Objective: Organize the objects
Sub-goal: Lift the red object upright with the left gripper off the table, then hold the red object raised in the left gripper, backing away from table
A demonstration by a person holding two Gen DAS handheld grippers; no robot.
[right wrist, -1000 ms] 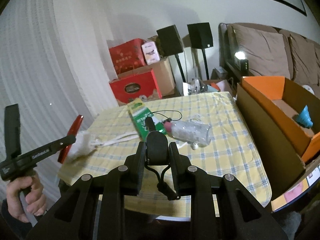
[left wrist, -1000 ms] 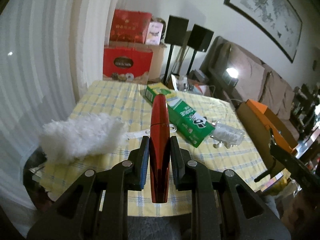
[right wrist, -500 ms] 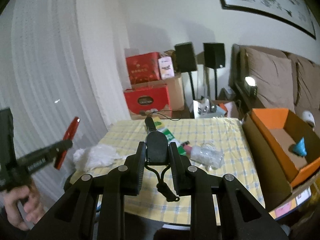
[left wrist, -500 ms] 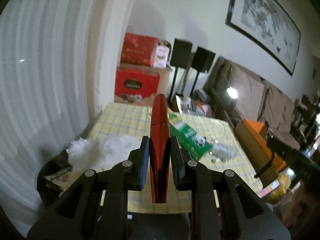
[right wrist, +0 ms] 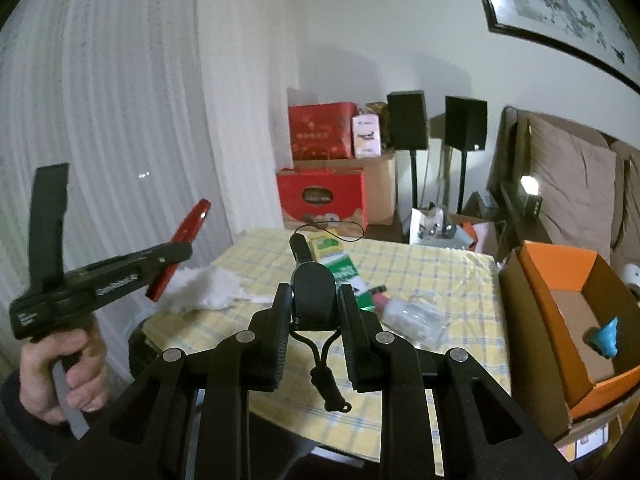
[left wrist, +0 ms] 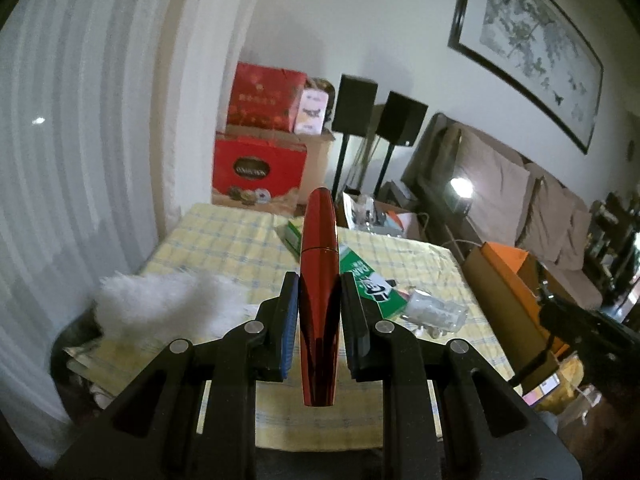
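My left gripper (left wrist: 319,292) is shut on a glossy red tube (left wrist: 319,276) that points forward above the table's near edge. In the right wrist view that same red tube (right wrist: 188,236) sticks up from the left gripper (right wrist: 176,254), held by a hand (right wrist: 68,364) at far left. My right gripper (right wrist: 313,308) is shut on a small black device (right wrist: 312,292) with a cord and a lanyard loop hanging below. Both hover over the yellow checked table (right wrist: 420,272). An orange-lined cardboard box (right wrist: 560,304) at the right holds a blue object (right wrist: 606,338).
On the table lie a white fluffy duster (left wrist: 168,304), a green carton (left wrist: 360,276) and a clear plastic bottle (right wrist: 416,316). Red gift boxes (left wrist: 260,168), two black speakers (left wrist: 376,108) on stands and a brown sofa (left wrist: 520,200) stand behind and to the right.
Both grippers have risen and pulled back from the table, which now looks smaller and lower. Each keeps its grip; the right gripper has rolled a little.
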